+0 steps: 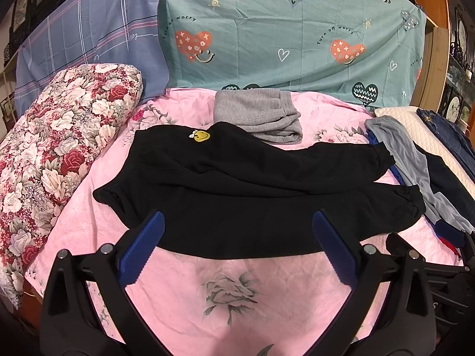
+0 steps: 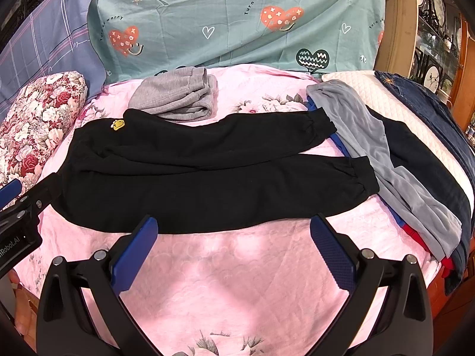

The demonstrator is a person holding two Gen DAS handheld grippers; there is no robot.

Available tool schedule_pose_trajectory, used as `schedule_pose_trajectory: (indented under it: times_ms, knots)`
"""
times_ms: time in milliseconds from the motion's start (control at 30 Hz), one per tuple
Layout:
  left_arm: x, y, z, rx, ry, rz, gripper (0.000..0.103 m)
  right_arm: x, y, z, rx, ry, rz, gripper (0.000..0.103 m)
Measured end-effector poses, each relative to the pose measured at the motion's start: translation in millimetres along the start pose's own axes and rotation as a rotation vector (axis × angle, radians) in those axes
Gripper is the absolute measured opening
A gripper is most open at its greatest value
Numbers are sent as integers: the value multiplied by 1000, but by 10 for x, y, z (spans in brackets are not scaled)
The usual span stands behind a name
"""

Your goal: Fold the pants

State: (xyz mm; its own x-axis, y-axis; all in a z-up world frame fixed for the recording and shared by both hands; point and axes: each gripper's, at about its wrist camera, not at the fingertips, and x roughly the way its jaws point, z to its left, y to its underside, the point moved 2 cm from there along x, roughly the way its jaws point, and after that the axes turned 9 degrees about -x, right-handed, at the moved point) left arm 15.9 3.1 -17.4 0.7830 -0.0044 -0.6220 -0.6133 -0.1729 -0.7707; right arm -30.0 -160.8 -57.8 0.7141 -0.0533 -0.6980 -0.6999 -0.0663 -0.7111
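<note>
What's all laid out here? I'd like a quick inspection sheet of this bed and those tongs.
Surface: pink floral bedsheet.
Job's things: black pants spread flat, legs pointing right, smiley patch near the waist.
Clutter: folded grey pants behind; pile of clothes at right; floral pillow at left.
Grippers: left tongs open, empty; right tongs open, empty.
Cables: nothing seen.
Surroundings: teal heart-print sheet; wooden cabinet.

Both wrist views, seemingly bed-facing.
</note>
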Motion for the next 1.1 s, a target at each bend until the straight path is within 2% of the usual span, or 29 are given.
schedule_pose_trajectory:
  times_ms: [1100]
  knots:
    - [47, 129, 22, 5, -3, 10, 101, 67, 69, 26, 3, -12, 13, 102]
